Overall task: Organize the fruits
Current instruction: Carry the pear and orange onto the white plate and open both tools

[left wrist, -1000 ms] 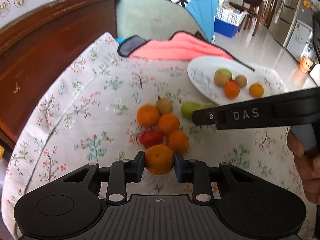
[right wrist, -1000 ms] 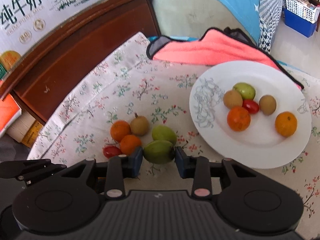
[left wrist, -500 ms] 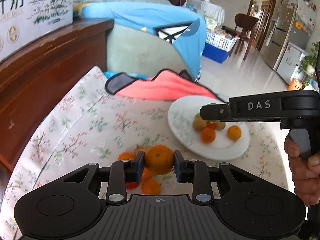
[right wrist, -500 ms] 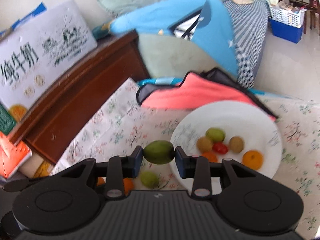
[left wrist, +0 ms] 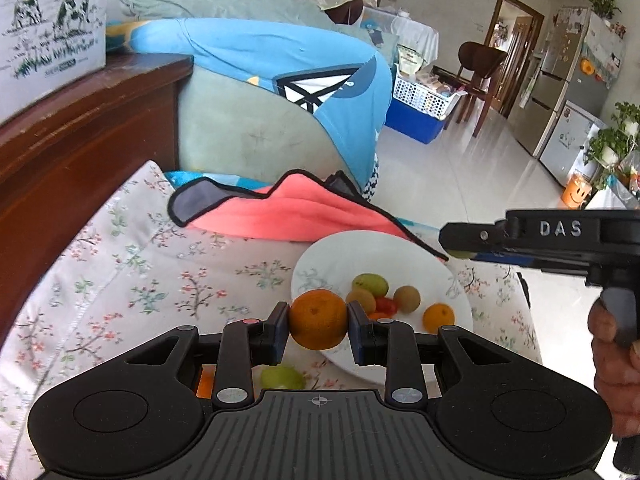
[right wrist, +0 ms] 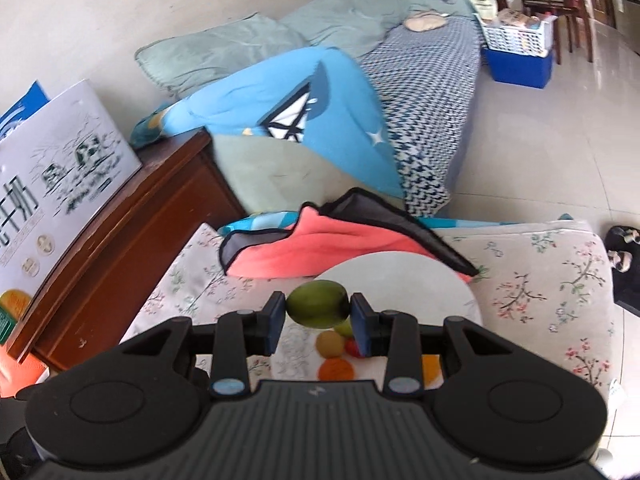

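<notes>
Left wrist view: the left gripper (left wrist: 318,319) is clamped on an orange (left wrist: 318,319), held above the near rim of a white plate (left wrist: 404,254). The plate rests on a floral tablecloth (left wrist: 120,264) and holds a green fruit (left wrist: 370,284), two brownish fruits, something red and a second orange (left wrist: 438,317). A green fruit (left wrist: 282,377) lies on the cloth below the fingers. The right gripper (left wrist: 460,246) reaches in from the right edge (a hand (left wrist: 614,364) grips its handle), with a sliver of green showing at its tip.

Right wrist view: the right gripper (right wrist: 318,311) is clamped on a green fruit (right wrist: 317,306) above the plate (right wrist: 400,280). A pink cloth (right wrist: 320,250) lies just beyond the plate.
</notes>
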{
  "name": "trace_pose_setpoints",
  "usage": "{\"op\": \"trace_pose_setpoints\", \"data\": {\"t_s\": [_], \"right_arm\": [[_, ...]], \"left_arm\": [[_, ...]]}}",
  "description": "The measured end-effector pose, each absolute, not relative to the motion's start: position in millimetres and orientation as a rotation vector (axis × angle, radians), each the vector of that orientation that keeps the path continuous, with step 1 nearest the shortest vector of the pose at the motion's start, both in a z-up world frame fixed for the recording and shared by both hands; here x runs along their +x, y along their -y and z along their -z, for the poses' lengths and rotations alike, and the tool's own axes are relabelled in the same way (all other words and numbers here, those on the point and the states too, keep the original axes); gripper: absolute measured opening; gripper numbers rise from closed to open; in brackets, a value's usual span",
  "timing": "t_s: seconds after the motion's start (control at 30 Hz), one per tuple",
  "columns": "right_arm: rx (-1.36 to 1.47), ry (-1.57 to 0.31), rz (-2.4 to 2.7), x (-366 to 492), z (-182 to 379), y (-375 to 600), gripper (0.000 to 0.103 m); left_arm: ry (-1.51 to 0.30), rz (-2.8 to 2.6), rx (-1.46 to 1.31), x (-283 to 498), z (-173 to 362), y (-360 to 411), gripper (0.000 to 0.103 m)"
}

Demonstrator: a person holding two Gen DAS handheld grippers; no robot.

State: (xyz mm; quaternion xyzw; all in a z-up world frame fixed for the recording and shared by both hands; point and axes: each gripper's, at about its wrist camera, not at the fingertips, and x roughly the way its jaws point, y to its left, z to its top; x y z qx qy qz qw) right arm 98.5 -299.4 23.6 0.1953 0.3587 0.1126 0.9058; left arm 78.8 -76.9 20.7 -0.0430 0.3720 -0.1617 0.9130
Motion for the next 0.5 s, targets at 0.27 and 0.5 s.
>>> {"op": "trace_pose_setpoints", "data": {"t_s": [0.27, 0.5], "right_arm": [[0.44, -0.769, -0.154, 109, -9, 319, 0.035], [0.486, -0.821, -0.113, 120, 12, 328, 0.035]], "left_arm": [[-0.787, 0.346, -0.058, 103, -7, 96, 0.028], [-0.836, 0.342, -0.037, 120, 11, 107, 0.028]]}}
